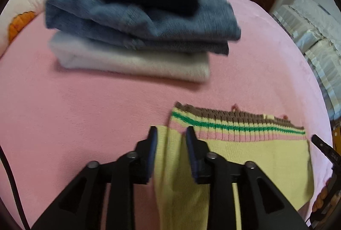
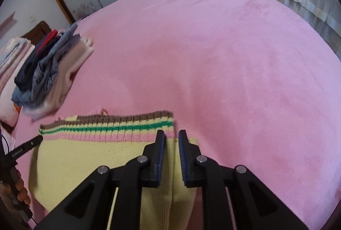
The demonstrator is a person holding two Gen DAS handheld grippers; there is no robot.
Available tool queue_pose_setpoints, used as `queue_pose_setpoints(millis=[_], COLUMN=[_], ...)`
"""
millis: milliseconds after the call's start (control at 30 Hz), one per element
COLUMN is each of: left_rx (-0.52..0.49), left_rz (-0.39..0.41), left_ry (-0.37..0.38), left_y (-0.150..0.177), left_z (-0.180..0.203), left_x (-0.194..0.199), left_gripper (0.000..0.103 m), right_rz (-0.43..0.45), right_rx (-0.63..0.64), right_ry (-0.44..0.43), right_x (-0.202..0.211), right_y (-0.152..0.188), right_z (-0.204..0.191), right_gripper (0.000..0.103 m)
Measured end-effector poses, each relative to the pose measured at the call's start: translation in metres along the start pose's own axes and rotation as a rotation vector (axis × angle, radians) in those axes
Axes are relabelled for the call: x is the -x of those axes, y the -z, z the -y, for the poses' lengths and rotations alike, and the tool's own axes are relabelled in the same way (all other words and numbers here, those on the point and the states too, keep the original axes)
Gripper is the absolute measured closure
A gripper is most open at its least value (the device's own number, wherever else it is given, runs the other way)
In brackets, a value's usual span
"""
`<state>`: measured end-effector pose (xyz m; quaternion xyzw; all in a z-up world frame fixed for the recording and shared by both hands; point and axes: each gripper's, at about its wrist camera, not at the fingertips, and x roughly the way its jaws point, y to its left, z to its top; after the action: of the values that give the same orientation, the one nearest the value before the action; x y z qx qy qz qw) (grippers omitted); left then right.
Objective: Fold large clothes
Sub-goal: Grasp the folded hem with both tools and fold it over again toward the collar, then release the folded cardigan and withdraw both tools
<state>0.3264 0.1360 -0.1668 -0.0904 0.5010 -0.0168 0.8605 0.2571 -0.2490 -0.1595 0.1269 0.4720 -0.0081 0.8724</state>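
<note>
**Yellow knit sweater, held at both near corners**

Left gripper: jaws closed on a raised fold of the yellow sweater. Right gripper: jaws closed on a fold at the sweater's opposite end. Sweater lay on the pink bedspread near its front edge, long axis running gripper to gripper, striped ribbed hem (brown, green, pink) pointing away toward the far edge. White lettering on the left gripper's finger in the right view, too small to read. Folded stack: navy, blue, cream, toward the far left corner.
</note>
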Motion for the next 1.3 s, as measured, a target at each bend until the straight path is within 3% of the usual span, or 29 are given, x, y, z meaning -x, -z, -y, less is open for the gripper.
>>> queue_pose_setpoints(millis=[100,167,267,367,467,533,567,633,700,767,800,867,933,1033,1300], left_rx=[0.027,0.023,-0.016,-0.04,-0.051,-0.065,-0.08,-0.095,-0.074,-0.031,-0.008,0.063,0.084,0.073,0.052], left_rz=[0.046,0.078,0.116,0.125,0.081,0.073,0.086,0.101,0.101,0.093,0.083,0.05,0.048,0.056,0.043], left_ry=[0.041,0.096,0.134,0.114,0.062,0.033,0.027,0.02,0.013,-0.037,-0.024,0.05,0.072,0.042,-0.003], left_y=[0.002,0.011,0.036,0.069,0.095,0.108,0.112,0.113,0.11,0.105,0.101,0.1,0.101,0.104,0.096], left_z=[-0.001,0.007,0.026,0.041,0.041,0.036,0.033,0.025,0.015,-0.002,-0.013,-0.032,-0.038,-0.033,-0.022], left_x=[0.025,0.042,0.056,0.054,0.034,0.025,0.024,0.026,0.029,0.028,0.026,0.021,0.019,0.019,0.029], left_gripper=[0.051,0.046,0.046,0.046,0.046,0.054,0.058,0.059,0.06,0.058,0.052,0.051,0.051,0.051,0.05], right_rz=[0.056,0.064,0.038,0.014,0.007,-0.016,-0.021,-0.025,-0.019,0.016,0.022,0.006,0.015,0.043,0.021], right_rx=[0.009,0.037,0.092,0.185,0.299,0.343,0.353,0.34,0.289,0.267,0.243,0.191,0.212,0.253,0.167], right_ry=[-0.056,-0.094,-0.156,-0.233,-0.213,-0.182,-0.145,-0.133,-0.137,-0.051,-0.05,-0.091,-0.064,-0.017,-0.05], right_x=[0.026,0.039,0.044,0.047,0.043,0.033,0.027,0.023,0.027,0.033,0.035,0.037,0.041,0.048,0.054], right_y=[0.002,0.011,0.029,0.059,0.088,0.103,0.109,0.112,0.109,0.107,0.105,0.104,0.107,0.11,0.105], right_z=[-0.007,-0.023,-0.055,-0.096,-0.126,-0.132,-0.128,-0.11,-0.083,-0.062,-0.05,-0.026,-0.027,-0.036,-0.033], right_gripper=[0.09,0.09,0.09,0.09,0.09,0.09,0.09,0.103,0.103,0.103,0.103,0.103,0.103,0.103,0.1])
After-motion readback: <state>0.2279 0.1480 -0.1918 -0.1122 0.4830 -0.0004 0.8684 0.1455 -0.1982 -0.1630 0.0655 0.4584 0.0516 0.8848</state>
